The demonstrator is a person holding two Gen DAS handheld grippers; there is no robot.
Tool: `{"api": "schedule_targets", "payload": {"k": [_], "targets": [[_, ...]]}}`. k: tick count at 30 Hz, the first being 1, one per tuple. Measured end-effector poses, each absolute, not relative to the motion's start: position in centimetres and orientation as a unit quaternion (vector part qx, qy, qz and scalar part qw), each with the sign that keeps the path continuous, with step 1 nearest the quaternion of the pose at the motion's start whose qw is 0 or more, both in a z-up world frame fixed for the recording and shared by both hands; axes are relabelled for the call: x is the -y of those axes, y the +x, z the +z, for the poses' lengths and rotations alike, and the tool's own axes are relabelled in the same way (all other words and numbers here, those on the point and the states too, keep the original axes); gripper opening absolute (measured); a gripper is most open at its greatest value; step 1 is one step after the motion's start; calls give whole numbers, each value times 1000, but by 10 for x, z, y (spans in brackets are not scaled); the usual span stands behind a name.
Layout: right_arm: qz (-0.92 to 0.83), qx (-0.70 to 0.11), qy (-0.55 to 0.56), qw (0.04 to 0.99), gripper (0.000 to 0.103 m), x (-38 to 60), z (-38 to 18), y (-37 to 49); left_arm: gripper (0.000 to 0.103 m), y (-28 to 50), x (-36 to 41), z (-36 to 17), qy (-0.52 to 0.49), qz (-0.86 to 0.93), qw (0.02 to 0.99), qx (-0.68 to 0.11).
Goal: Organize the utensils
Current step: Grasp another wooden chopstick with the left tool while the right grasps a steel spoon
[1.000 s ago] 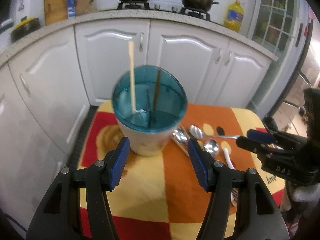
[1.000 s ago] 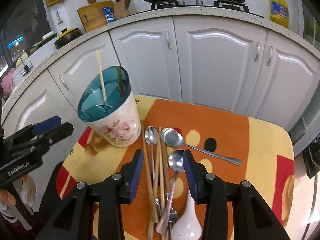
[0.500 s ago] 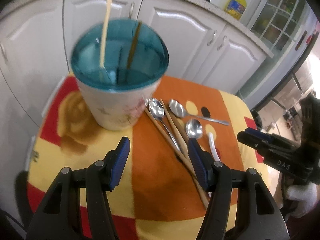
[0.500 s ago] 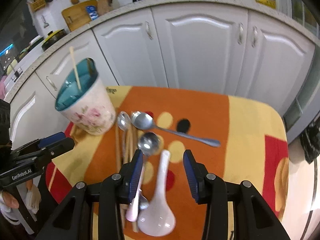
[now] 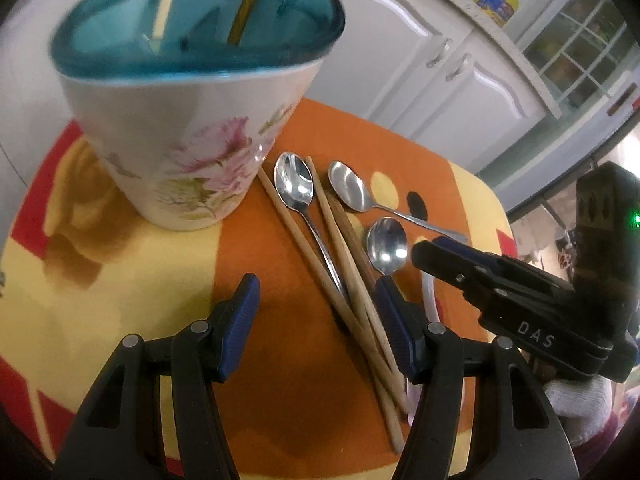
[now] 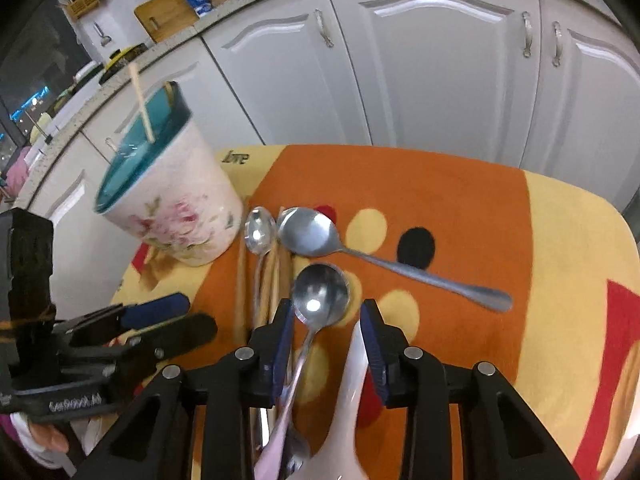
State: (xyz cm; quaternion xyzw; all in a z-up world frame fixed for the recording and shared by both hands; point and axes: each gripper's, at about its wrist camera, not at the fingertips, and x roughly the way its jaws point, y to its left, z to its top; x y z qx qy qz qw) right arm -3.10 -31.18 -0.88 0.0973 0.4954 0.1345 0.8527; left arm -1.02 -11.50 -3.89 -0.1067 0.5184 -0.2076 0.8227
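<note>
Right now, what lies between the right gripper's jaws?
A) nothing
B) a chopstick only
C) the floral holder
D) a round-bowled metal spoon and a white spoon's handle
D: in the right wrist view the metal spoon and the white spoon both run back between the closing jaws of the right gripper.

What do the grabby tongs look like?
Both tongs are black plastic with blue rubber pads and silver rivets. One has white letters "DAS" on its side. The other has a white label, too blurry to read. A white knit glove holds one.
</note>
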Motion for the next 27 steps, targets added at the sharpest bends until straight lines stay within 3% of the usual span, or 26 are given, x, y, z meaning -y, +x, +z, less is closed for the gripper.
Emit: {"api": "schedule_targets", "payload": {"k": [3, 7, 9, 12, 14, 19, 27], "targets": [[140, -501, 102, 848, 34, 314, -15, -23, 49, -5, 120, -49, -112, -205, 814, -532], [150, -506, 107, 843, 34, 314, -24, -12, 22, -4, 125, -52, -98, -208, 814, -533], [154, -509, 107, 840, 34, 312, -28, -7, 16, -3, 124, -54, -97, -215, 810, -536], [163, -505, 113, 840, 29, 311, -34, -2, 14, -2, 121, -54, -95, -226, 803, -544], [167, -503, 117, 840, 17, 313, -36, 1, 11, -4, 118, -55, -86, -232, 798, -549], [184, -504, 128, 834, 4, 314, -34, -3, 9, -24, 106, -52, -45, -258, 783, -564], [199, -509, 145, 825, 3, 313, -25, -44, 7, -55, 84, -47, 7, -275, 768, -578]]}}
